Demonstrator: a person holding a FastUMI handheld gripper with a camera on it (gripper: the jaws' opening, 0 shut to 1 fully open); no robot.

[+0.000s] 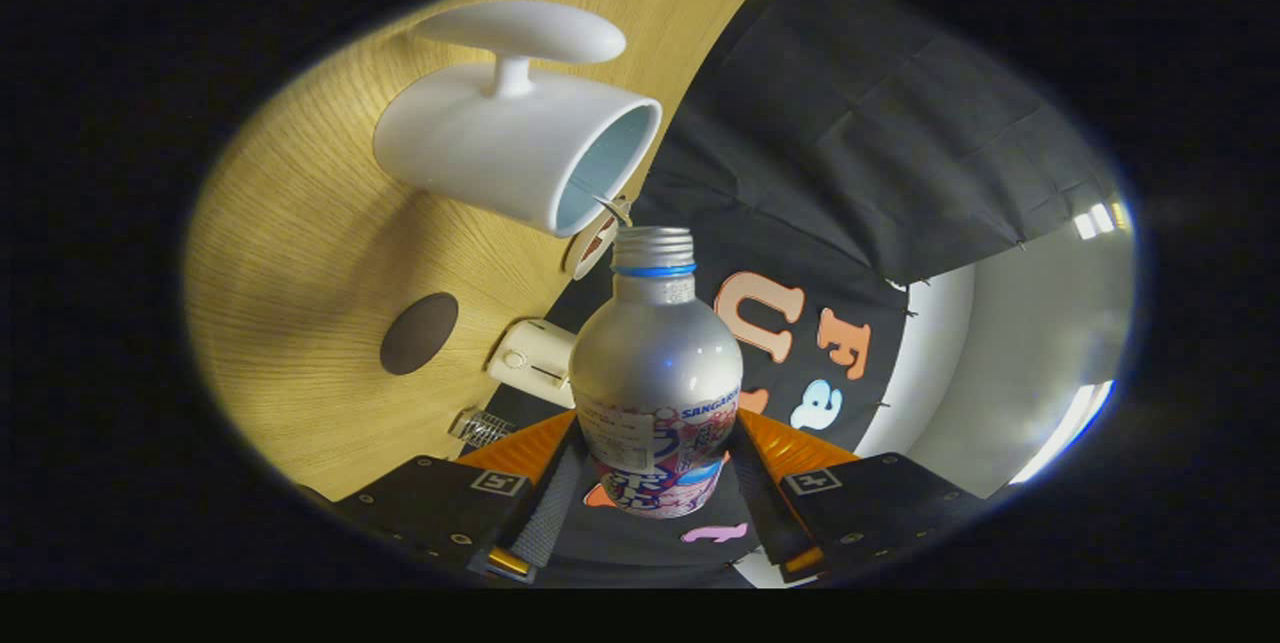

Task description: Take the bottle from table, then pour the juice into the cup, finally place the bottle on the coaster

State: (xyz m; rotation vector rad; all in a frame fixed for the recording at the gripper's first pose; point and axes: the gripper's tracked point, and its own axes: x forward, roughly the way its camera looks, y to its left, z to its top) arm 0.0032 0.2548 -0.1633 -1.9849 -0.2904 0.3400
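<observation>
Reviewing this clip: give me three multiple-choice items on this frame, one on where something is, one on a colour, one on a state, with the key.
1. Where is the bottle?
A. between the gripper fingers
B. on the coaster
C. inside the cup

2. What colour is the ring under the bottle's threaded neck?
A. red
B. blue
C. green

3. What is the state of the bottle's mouth?
A. capped
B. open, liquid running toward the cup
C. covered by a hand

Key: 1 A, both fingers press its sides; 2 B, a blue band shows below the thread; 3 B, no cap is on and a thin stream leaves the mouth by the cup's rim.
</observation>
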